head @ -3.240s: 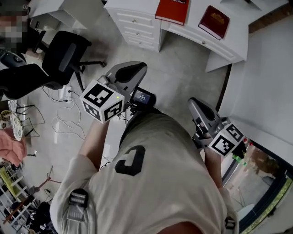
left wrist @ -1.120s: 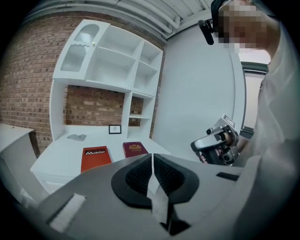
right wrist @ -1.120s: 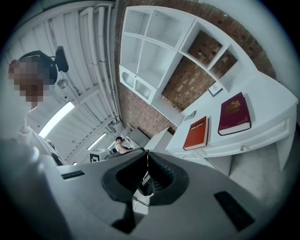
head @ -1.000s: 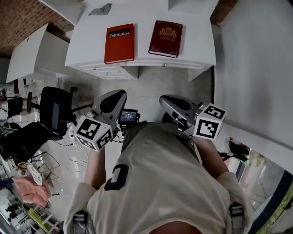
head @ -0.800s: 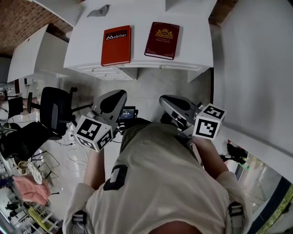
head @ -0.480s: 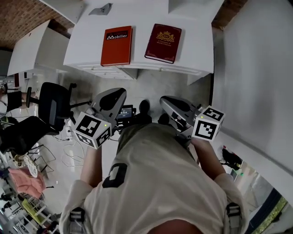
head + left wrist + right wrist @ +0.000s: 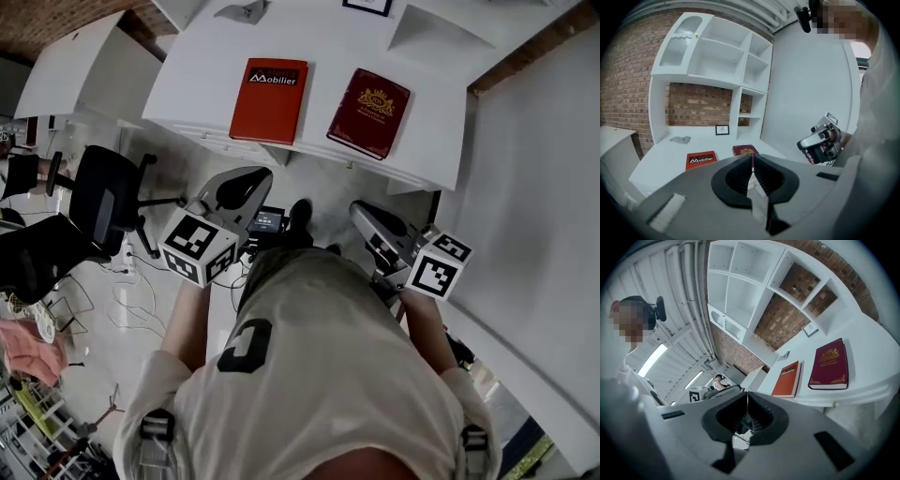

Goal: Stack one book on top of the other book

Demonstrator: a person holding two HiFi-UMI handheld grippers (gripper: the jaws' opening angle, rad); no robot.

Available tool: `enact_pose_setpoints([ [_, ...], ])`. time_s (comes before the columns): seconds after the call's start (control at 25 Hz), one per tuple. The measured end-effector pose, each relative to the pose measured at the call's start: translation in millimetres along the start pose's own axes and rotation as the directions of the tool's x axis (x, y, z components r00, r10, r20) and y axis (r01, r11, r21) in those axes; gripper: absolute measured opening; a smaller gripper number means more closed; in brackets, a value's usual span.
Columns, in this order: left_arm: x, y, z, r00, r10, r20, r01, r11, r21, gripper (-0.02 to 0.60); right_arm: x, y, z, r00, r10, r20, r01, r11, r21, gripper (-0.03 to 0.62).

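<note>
Two books lie flat side by side on a white desk point(image 7: 206, 70): an orange-red book point(image 7: 270, 100) on the left and a dark red book point(image 7: 369, 112) with a gold crest on the right. They also show as the orange-red book point(image 7: 701, 160) and dark red book point(image 7: 746, 150) in the left gripper view, and as the orange-red book point(image 7: 787, 379) and dark red book point(image 7: 828, 364) in the right gripper view. My left gripper point(image 7: 246, 180) and right gripper point(image 7: 364, 214) are held near my body, short of the desk, both shut and empty.
White drawers point(image 7: 211, 136) sit under the desk's left end. A black office chair point(image 7: 103, 192) and floor cables point(image 7: 127, 281) are at the left. A white wall point(image 7: 534, 187) runs along the right. White shelving point(image 7: 717, 70) with a small framed picture point(image 7: 722, 130) stands behind the desk.
I have walked closer to the desk; the books look larger and have shifted right in the head view. Both grippers stayed shut and moved forward with me.
</note>
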State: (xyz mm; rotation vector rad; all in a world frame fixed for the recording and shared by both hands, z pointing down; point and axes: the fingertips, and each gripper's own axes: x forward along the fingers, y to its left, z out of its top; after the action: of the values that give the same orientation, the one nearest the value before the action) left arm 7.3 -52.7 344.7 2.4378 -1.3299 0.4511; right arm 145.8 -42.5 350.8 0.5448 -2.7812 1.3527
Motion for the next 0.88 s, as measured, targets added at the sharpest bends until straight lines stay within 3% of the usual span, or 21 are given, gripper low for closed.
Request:
enact_pose_setpoints([
  [0.52, 5.6, 104.5, 5.1, 0.998, 0.051, 0.038, -0.048, 0.997, -0.067, 0.014, 74.2, -15.2, 32.0, 0.997, -0.038, -0.072, 0.036, 0.999, -0.029, 0.005],
  [0.88, 21.0, 129.2, -0.7, 0.999, -0.014, 0.037, 0.018, 0.994, -0.103, 0.014, 109.9, -21.0, 41.2, 0.992, -0.066, -0.108, 0.062, 0.997, -0.035, 0.005],
])
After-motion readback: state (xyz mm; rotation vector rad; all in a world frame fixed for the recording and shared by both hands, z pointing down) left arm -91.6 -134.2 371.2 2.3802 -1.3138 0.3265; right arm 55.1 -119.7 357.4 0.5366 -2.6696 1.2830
